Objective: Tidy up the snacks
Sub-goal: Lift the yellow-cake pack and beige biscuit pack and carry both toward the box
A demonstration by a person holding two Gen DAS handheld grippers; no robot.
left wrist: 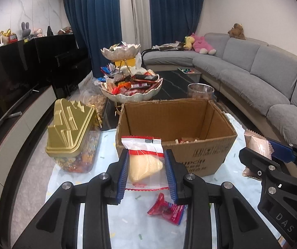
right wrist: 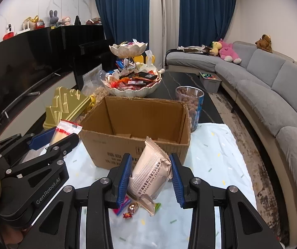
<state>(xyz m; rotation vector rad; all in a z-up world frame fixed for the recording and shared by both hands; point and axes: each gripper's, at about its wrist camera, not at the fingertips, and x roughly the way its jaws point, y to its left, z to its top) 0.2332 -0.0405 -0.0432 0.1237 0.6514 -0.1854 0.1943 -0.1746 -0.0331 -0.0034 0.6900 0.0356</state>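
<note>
Black grippers — ribbed blue fingers (left wrist: pixel 122 172)

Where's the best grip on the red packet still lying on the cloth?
Take the red packet across its narrow middle, coming straight down from above. It lies flat on the cloth, so no side gives an edge to get under; its crimped ends look too thin to hold. Both claws are full now: left claw holds a clear packet, right claw a tan one.
</note>
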